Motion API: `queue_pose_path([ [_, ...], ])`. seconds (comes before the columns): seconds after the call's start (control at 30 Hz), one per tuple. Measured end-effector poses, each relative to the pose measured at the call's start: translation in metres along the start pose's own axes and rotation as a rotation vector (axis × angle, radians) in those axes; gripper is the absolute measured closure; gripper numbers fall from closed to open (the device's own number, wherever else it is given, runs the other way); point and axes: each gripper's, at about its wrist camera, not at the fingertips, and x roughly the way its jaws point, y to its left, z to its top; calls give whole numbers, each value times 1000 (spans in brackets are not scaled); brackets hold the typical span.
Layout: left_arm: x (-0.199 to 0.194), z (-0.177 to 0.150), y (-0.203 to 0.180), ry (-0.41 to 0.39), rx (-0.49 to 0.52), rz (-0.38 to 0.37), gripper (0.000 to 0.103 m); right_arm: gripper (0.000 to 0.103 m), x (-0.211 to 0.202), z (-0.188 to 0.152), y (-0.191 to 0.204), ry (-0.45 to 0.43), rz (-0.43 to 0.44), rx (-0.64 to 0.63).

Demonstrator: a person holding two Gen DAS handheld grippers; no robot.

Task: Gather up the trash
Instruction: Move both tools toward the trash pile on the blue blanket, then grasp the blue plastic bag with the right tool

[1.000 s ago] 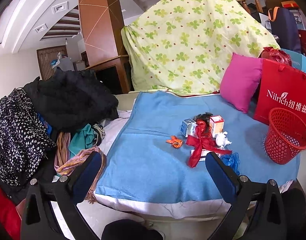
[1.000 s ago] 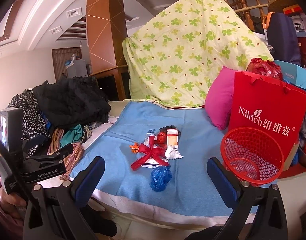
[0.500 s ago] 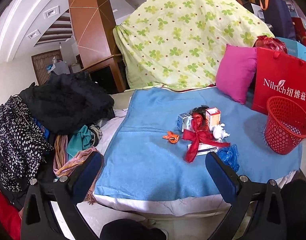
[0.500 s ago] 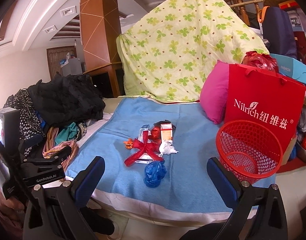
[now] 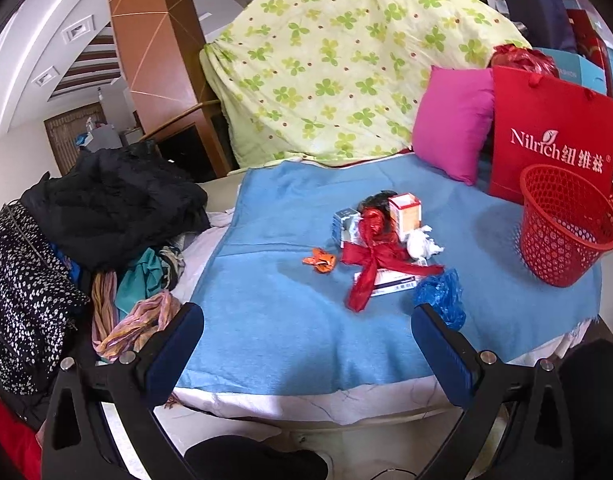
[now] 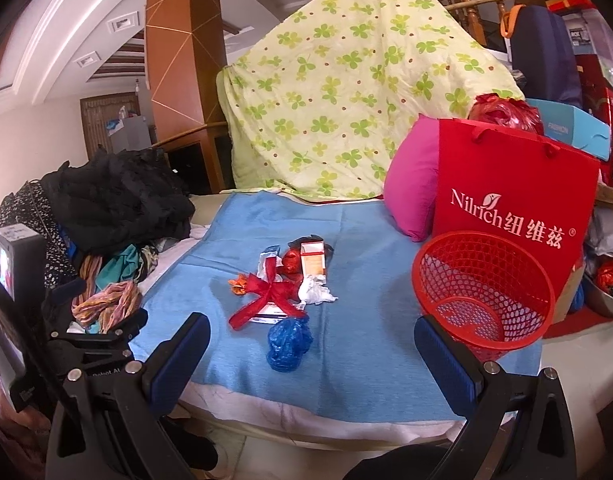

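Trash lies in a cluster on the blue blanket (image 5: 290, 328): a red ribbon bow (image 5: 370, 260), a crumpled white tissue (image 5: 422, 242), an orange-and-white carton (image 5: 405, 213), an orange wrapper (image 5: 320, 261) and a blue plastic bag (image 5: 442, 296). The red mesh basket (image 5: 566, 224) stands at the blanket's right. My left gripper (image 5: 306, 344) hangs open before the near edge, holding nothing. In the right wrist view the same bow (image 6: 268, 292), blue bag (image 6: 288, 344) and basket (image 6: 486, 292) show, with my right gripper (image 6: 312, 354) open and short of them.
A heap of dark and patterned clothes (image 5: 98, 216) fills the left side. Behind stand a clover-print quilt (image 5: 346, 64), a pink cushion (image 5: 452, 120) and a red shopping bag (image 5: 554, 144). The left gripper's body (image 6: 38, 308) shows at the right wrist view's left edge.
Both grippers have eased forward and tilted slightly down, so the trash and basket look a little closer. Neither gripper has closed; nothing on the blanket has moved.
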Motion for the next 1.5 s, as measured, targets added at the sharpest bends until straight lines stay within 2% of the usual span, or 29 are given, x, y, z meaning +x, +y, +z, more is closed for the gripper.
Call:
queue_pose_path([
  [0.37, 17, 1, -27, 31, 41, -40, 0, 0, 11, -6, -23, 24, -31, 25],
  [0.9, 39, 1, -44, 61, 69, -62, 0, 0, 30, -13, -36, 62, -51, 31],
  [1.3, 58, 0, -47, 88, 71, -77, 0, 0, 52, -16, -35, 101, -58, 28],
  [1.5, 81, -8, -34, 126, 54, -75, 0, 0, 75, -16, -30, 139, -42, 25],
])
